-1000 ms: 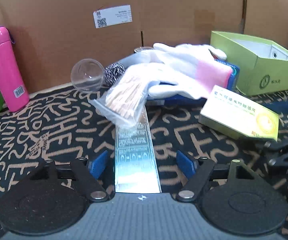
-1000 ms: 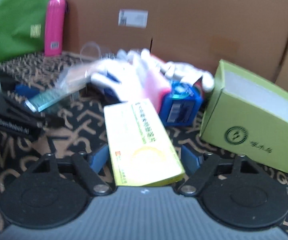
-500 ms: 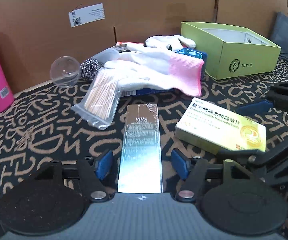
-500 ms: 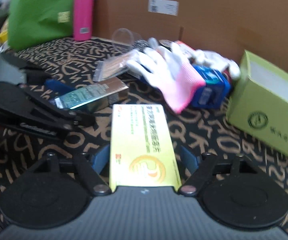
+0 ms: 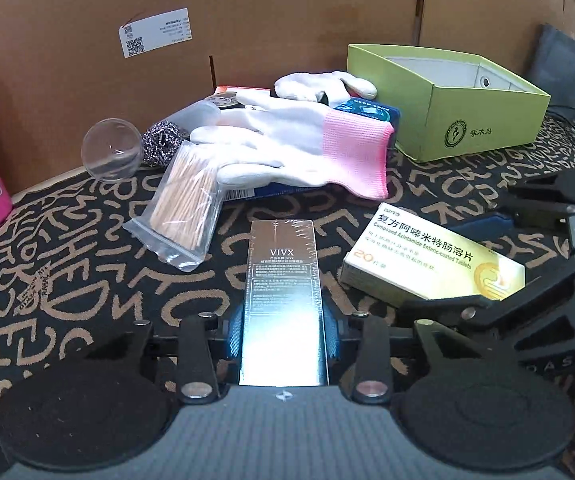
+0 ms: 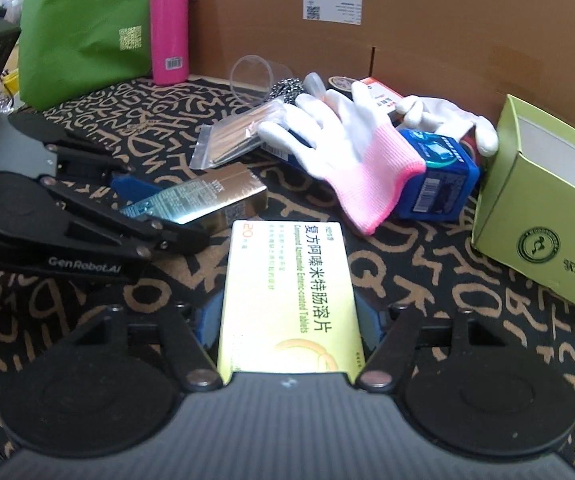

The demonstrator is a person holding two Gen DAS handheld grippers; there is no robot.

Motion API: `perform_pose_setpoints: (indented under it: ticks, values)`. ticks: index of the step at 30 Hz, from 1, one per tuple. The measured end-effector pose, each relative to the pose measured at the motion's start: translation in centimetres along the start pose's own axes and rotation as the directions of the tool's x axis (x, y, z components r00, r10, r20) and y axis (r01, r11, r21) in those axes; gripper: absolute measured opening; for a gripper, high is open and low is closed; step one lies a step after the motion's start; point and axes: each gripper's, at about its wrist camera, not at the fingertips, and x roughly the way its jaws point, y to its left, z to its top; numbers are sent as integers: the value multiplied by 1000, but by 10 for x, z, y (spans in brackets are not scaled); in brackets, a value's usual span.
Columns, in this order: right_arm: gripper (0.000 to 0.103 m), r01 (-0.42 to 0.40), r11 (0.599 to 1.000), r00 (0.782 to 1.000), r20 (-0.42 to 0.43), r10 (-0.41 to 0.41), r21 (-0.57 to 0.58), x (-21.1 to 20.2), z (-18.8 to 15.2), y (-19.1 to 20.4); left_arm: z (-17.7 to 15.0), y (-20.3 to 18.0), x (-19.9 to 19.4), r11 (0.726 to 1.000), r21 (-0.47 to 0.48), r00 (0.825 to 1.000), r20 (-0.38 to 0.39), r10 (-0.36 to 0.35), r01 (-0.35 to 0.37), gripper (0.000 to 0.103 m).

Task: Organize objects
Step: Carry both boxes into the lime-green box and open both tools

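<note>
Pinching the slick, stiff silver box in my left claw, my right claw clamps the light, crushable tablet carton by its long sides.

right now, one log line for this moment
left gripper: shut on silver box | right gripper: shut on yellow tablet box
</note>
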Motion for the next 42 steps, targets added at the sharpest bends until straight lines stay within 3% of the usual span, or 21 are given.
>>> perform_pose_setpoints:
  ticks: [4, 7, 13, 16, 20, 25, 29, 37, 42]
  values:
    - [66, -5, 999, 1000, 27, 4, 48, -16, -5, -7, 6, -2, -9, 998, -33, 999, 6, -50, 50, 41]
    - [66, 2, 996, 998, 58, -6, 84, -38, -6, -18, 23, -11, -22, 995, -17, 993, 59, -97, 99, 41]
    - [66, 61, 989, 987, 141, -81, 138, -91, 5, -62, 84, -43, -38, 975, 41, 959, 173, -223, 220, 41]
    - [66, 144, 978, 969, 179, -171, 153, -116, 17, -94, 123, -62, -35, 965, 63, 939, 220, -263, 255, 41]
    - [66, 278, 939, 924, 209, -319, 203, -136, 35, -147, 175, -90, -18, 956, 65, 922, 254, -292, 285, 41]
    - [66, 399, 872, 863, 206, -461, 283, -132, 49, -214, 220, -123, 27, 962, 48, 932, 240, -273, 269, 41]
    - [66, 436, 842, 846, 173, -504, 318, -109, 54, -256, 236, -141, 71, 972, 30, 952, 199, -232, 231, 41]
    - [66, 434, 838, 871, 82, -484, 329, -54, 53, -300, 237, -162, 133, 982, 0, 976, 111, -189, 190, 41]
    - [66, 443, 843, 882, 24, -471, 305, -31, 49, -309, 229, -169, 153, 984, 8, 980, 88, -177, 177, 41]
